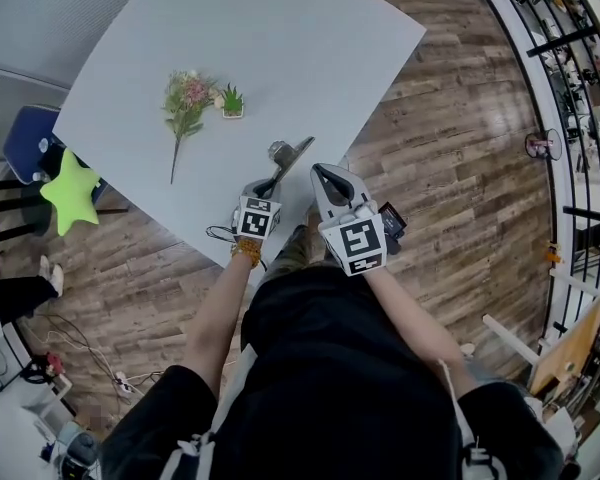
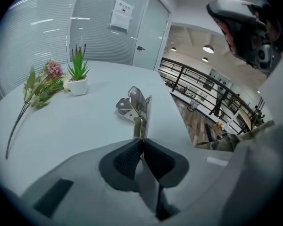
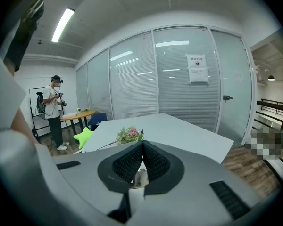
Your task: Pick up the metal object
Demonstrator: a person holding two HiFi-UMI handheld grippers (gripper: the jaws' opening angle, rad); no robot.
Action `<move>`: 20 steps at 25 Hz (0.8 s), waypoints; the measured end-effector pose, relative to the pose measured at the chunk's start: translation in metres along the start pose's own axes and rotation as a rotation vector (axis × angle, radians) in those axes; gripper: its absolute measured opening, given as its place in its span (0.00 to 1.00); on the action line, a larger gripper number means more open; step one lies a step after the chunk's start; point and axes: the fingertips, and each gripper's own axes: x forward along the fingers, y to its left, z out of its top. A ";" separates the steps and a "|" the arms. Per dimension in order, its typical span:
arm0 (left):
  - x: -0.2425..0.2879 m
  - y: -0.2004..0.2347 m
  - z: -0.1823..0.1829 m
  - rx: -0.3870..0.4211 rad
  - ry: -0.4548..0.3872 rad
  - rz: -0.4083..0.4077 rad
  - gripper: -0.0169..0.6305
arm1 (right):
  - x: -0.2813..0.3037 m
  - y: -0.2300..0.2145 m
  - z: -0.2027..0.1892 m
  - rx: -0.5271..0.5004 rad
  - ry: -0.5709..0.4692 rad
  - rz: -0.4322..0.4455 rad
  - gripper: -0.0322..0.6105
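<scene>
The metal object (image 1: 288, 154) is a shiny bent bracket with a long flat strip, near the front edge of the white table (image 1: 280, 38). My left gripper (image 1: 271, 184) is shut on the strip's near end. In the left gripper view the dark pads (image 2: 127, 160) pinch the strip, and the metal object (image 2: 134, 108) sticks out ahead over the tabletop. My right gripper (image 1: 319, 172) hovers just right of it, beyond the table edge. Its jaws are shut with nothing between them (image 3: 142, 147).
A bunch of artificial flowers (image 1: 185, 103) and a small potted plant (image 1: 231, 100) lie farther back on the table. A green star cushion (image 1: 70, 193) sits on a blue chair (image 1: 25, 143) at the left. A black railing (image 1: 570, 118) runs along the right. A person (image 3: 53, 109) stands in the background.
</scene>
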 end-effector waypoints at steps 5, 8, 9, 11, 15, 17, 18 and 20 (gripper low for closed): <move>-0.010 -0.001 -0.012 -0.028 -0.001 0.000 0.09 | 0.002 0.012 -0.005 0.007 0.001 0.026 0.05; -0.015 0.000 -0.019 -0.037 0.004 -0.006 0.11 | 0.004 0.015 -0.005 0.007 -0.002 0.029 0.05; -0.016 0.000 -0.020 -0.038 0.003 -0.007 0.12 | 0.005 0.015 -0.005 0.007 -0.005 0.027 0.05; -0.020 0.002 -0.018 -0.042 -0.010 -0.003 0.17 | 0.006 0.015 -0.004 0.004 -0.009 0.022 0.05; -0.030 0.007 0.004 -0.025 -0.087 0.017 0.28 | 0.007 0.015 -0.007 0.014 -0.001 0.017 0.05; -0.033 0.011 0.020 0.001 -0.133 0.034 0.29 | 0.005 0.013 -0.006 0.018 0.000 0.010 0.05; -0.033 0.013 0.027 0.006 -0.148 0.035 0.30 | 0.005 0.011 -0.006 0.017 -0.001 0.006 0.05; -0.031 0.016 0.038 0.005 -0.165 0.023 0.33 | 0.004 0.009 -0.005 0.015 -0.002 0.000 0.05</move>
